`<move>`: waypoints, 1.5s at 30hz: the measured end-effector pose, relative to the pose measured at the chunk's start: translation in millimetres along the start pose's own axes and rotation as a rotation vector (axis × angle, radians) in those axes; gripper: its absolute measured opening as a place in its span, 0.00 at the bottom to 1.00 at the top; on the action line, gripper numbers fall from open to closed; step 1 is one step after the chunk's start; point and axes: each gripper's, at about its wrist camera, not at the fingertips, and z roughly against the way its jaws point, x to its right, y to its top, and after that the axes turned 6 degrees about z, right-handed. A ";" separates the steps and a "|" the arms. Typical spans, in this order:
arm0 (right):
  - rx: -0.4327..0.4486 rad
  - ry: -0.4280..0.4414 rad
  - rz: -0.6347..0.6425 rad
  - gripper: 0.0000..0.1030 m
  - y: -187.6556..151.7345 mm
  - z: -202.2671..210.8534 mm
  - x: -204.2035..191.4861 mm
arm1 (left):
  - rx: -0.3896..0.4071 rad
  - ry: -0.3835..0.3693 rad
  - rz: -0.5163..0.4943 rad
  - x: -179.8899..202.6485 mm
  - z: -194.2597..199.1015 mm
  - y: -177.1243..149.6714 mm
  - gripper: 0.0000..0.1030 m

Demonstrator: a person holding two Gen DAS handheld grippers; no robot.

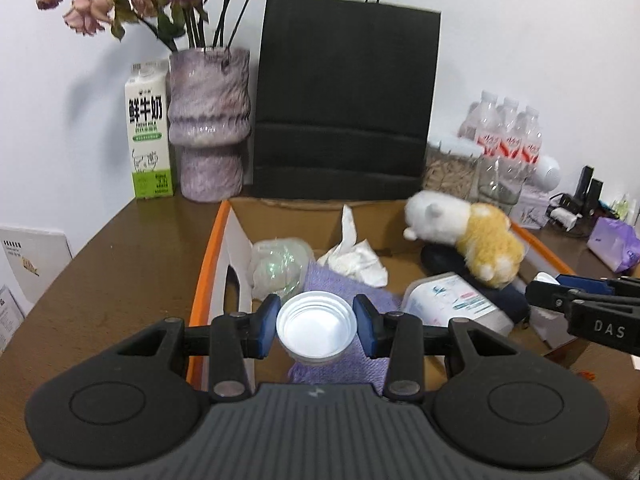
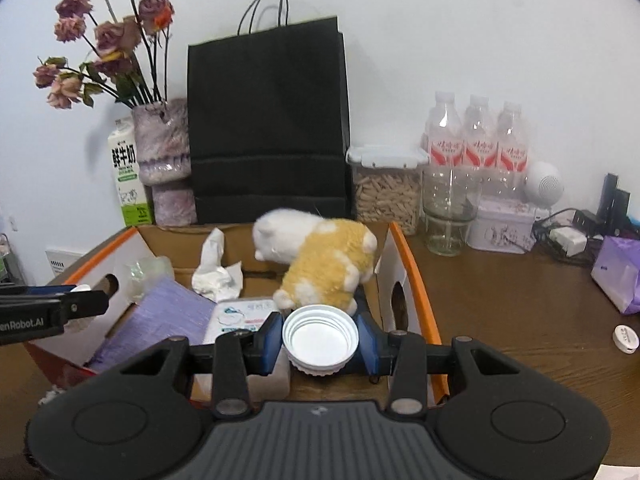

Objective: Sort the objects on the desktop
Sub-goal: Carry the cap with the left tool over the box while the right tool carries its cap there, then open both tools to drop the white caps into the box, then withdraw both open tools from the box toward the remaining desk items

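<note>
Open above box (image 1: 208,256); inside crowded by plush (image 2: 324,260), tissue (image 1: 356,256), cloth (image 2: 160,320). Behind, blocked by bag (image 1: 344,100), vase (image 1: 208,120), bottles (image 2: 476,140).

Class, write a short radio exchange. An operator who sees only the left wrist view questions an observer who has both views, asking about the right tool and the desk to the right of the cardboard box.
Operator: What is the right tool carrying? I see only its side.
Observer: The right tool is shut on a white ribbed cap, with the hollow side towards its camera.
Operator: Is anything loose on the desk to the right of the cardboard box?
Observer: Yes, a small white round disc lies by itself on the brown desk.
</note>
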 end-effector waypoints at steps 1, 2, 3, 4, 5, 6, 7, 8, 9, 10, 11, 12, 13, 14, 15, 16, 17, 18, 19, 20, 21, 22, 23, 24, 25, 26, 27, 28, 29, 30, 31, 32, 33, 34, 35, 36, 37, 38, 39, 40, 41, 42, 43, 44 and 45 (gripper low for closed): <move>-0.007 0.003 0.001 0.38 -0.8 -2.6 0.7 | -0.006 0.004 0.000 -0.7 -3.4 -1.6 0.40; -0.017 0.008 0.005 0.38 -3.0 -5.9 1.0 | -0.011 0.006 -0.001 -1.3 -5.9 -3.1 0.40; -0.024 0.009 0.009 0.38 -4.9 -7.7 1.0 | -0.015 0.008 0.000 -1.8 -7.9 -4.0 0.40; -0.031 0.011 0.011 0.38 -5.3 -9.8 0.7 | -0.019 0.007 0.000 -2.4 -10.1 -5.5 0.40; -0.039 0.013 0.013 0.38 -6.6 -12.0 1.1 | -0.023 0.006 -0.002 -2.8 -12.1 -6.2 0.40; -0.038 0.009 0.021 0.38 -6.8 -13.1 0.7 | -0.024 0.010 -0.008 -2.8 -13.5 -6.8 0.40; -0.039 0.006 0.027 0.38 -6.4 -13.4 -0.4 | -0.015 0.019 -0.020 -1.9 -13.6 -7.6 0.40; -0.040 0.008 0.027 0.38 -6.3 -13.8 0.0 | -0.014 0.019 -0.025 -1.2 -13.9 -8.1 0.40; -0.041 0.010 0.028 0.38 -6.1 -14.4 0.2 | -0.013 0.016 -0.026 -1.1 -14.5 -7.7 0.42; -0.043 0.011 0.029 0.38 -5.9 -14.9 0.3 | -0.010 0.016 -0.026 -1.3 -14.4 -8.0 0.47; -0.044 0.012 0.028 0.38 -5.5 -15.3 0.9 | -0.008 0.016 -0.024 -1.3 -14.6 -7.6 0.52; -0.044 0.013 0.026 0.38 -5.3 -15.1 1.1 | -0.003 0.020 -0.022 -1.3 -14.5 -7.5 0.62; -0.044 0.013 0.022 0.43 -4.8 -15.1 1.5 | 0.001 0.028 -0.022 -1.0 -14.1 -7.0 0.73; -0.046 0.015 0.018 0.55 -4.2 -14.9 2.5 | 0.006 0.033 -0.024 -0.5 -14.0 -6.4 0.78; -0.046 0.019 0.010 0.63 -4.0 -14.7 3.3 | 0.014 0.036 -0.025 -0.3 -13.1 -5.9 0.88; -0.040 0.023 0.001 0.78 -3.9 -13.8 4.0 | 0.026 0.036 -0.025 -0.1 -11.7 -5.8 0.97; -0.033 0.023 -0.005 0.86 -3.2 -12.6 4.5 | 0.039 0.034 -0.026 0.2 -10.4 -5.7 1.00; -0.020 0.023 -0.005 0.89 -2.6 -10.3 3.9 | 0.053 0.032 -0.027 0.6 -9.0 -6.0 1.00; -0.014 0.019 -0.002 0.94 -1.3 -8.9 3.2 | 0.063 0.034 -0.028 1.2 -7.7 -6.1 1.00; -0.009 0.012 0.005 1.00 -0.5 -7.3 1.9 | 0.070 0.037 -0.031 1.9 -7.0 -6.1 1.00; -0.008 0.007 0.008 1.00 0.1 -6.6 1.0 | 0.072 0.040 -0.033 2.1 -6.5 -5.7 1.00; -0.005 0.003 0.009 1.00 0.5 -5.3 0.1 | 0.073 0.042 -0.032 2.2 -5.6 -5.4 1.00; -0.004 0.004 0.009 1.00 0.9 -4.2 -0.6 | 0.074 0.040 -0.030 1.9 -4.4 -5.0 1.00; -0.003 0.008 0.008 1.00 1.5 -2.7 -1.3 | 0.076 0.038 -0.028 1.2 -3.1 -5.0 1.00; -0.001 0.011 0.007 1.00 2.3 -1.1 -1.7 | 0.078 0.035 -0.024 1.0 -1.3 -4.6 1.00; 0.001 0.013 0.008 1.00 2.9 0.6 -2.1 | 0.080 0.033 -0.023 0.5 0.5 -4.5 1.00; 0.004 0.014 0.009 1.00 3.4 2.7 -3.1 | 0.083 0.032 -0.023 0.3 2.9 -4.5 1.00; 0.006 0.015 0.012 1.00 3.9 5.2 -4.3 | 0.086 0.029 -0.024 0.2 5.9 -4.7 1.00; 0.006 0.017 0.015 1.00 4.3 8.1 -5.6 | 0.089 0.027 -0.024 -0.1 9.3 -5.2 1.00; 0.008 0.019 0.018 1.00 4.4 12.0 -7.0 | 0.093 0.024 -0.025 -0.4 13.4 -5.8 1.00; 0.010 0.021 0.022 1.00 4.0 15.7 -8.4 | 0.095 0.023 -0.025 -1.3 17.8 -6.8 1.00; 0.013 0.023 0.027 1.00 3.2 20.2 -10.0 | 0.098 0.022 -0.025 -2.4 22.6 -8.0 1.00; 0.015 0.025 0.034 1.00 1.4 25.9 -11.9 | 0.100 0.021 -0.025 -3.6 27.5 -9.4 1.00; 0.014 0.026 0.039 1.00 -0.3 30.2 -13.4 | 0.100 0.018 -0.025 -4.9 33.4 -11.4 1.00; 0.010 0.026 0.044 1.00 -3.0 35.5 -15.3 | 0.099 0.016 -0.026 -6.0 38.6 -13.3 1.00; 0.005 0.027 0.048 1.00 -5.5 39.7 -16.6 | 0.096 0.015 -0.029 -6.8 44.1 -15.8 1.00; -0.002 0.029 0.054 1.00 -8.9 44.5 -18.3 | 0.091 0.014 -0.033 -7.5 49.3 -18.6 1.00; -0.008 0.030 0.058 1.00 -11.8 48.4 -19.5 | 0.087 0.014 -0.037 -7.9 53.7 -21.3 1.00; -0.018 0.032 0.062 1.00 -16.3 53.3 -21.2 | 0.080 0.012 -0.043 -8.4 59.4 -25.4 1.00; -0.029 0.036 0.065 1.00 -20.4 57.2 -22.6 | 0.073 0.010 -0.046 -9.5 63.4 -28.7 1.00; -0.041 0.040 0.069 1.00 -24.7 60.9 -24.0 | 0.066 0.008 -0.048 -10.3 67.9 -32.6 1.00; -0.052 0.042 0.072 1.00 -28.9 63.6 -25.6 | 0.056 0.004 -0.052 -11.1 72.3 -37.4 1.00; -0.063 0.043 0.072 1.00 -33.7 66.6 -26.7 | 0.045 0.005 -0.054 -11.6 75.2 -41.6 1.00; -0.078 0.045 0.070 1.00 -39.1 69.9 -27.8 | 0.033 0.007 -0.055 -12.2 77.7 -46.0 1.00; -0.092 0.050 0.068 1.00 -43.6 72.9 -28.7 | 0.017 0.006 -0.055 -13.0 80.5 -50.8 1.00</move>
